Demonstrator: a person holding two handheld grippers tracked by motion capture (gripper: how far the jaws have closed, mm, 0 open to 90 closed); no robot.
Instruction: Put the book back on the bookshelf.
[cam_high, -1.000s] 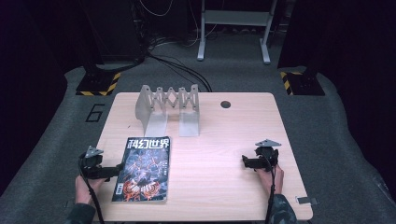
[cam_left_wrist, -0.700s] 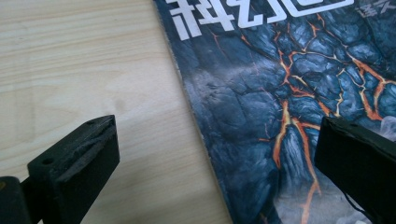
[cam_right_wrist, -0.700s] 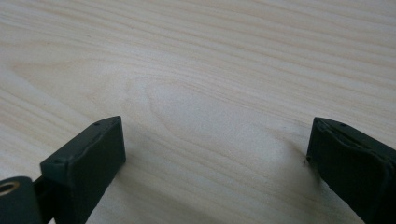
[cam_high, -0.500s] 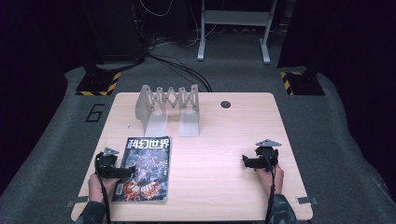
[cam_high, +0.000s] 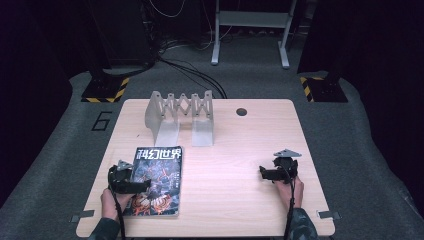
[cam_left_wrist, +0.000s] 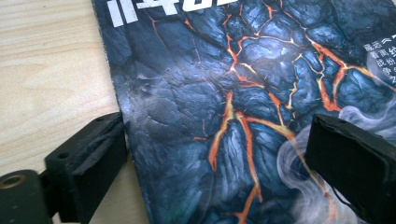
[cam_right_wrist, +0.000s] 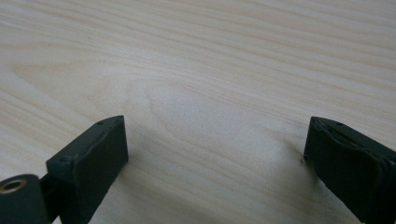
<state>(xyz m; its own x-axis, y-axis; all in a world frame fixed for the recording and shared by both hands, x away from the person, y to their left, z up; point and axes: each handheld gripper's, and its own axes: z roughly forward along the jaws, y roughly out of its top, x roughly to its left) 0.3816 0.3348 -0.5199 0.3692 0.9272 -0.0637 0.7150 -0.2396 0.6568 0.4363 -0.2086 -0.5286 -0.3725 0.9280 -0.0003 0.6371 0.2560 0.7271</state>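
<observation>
While the left gripper gapes wide across the magazine's edge, one jaw beside it, one above; the right gripper gapes over bare table.

magazine cropped by frame edges, its small cover text unreadable

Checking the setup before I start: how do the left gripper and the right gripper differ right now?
The left gripper hangs over the magazine, straddling its left edge; the right gripper sits over bare table. The right gripper's grey plate shows plainly. Both have their jaws open, holding nothing.
</observation>
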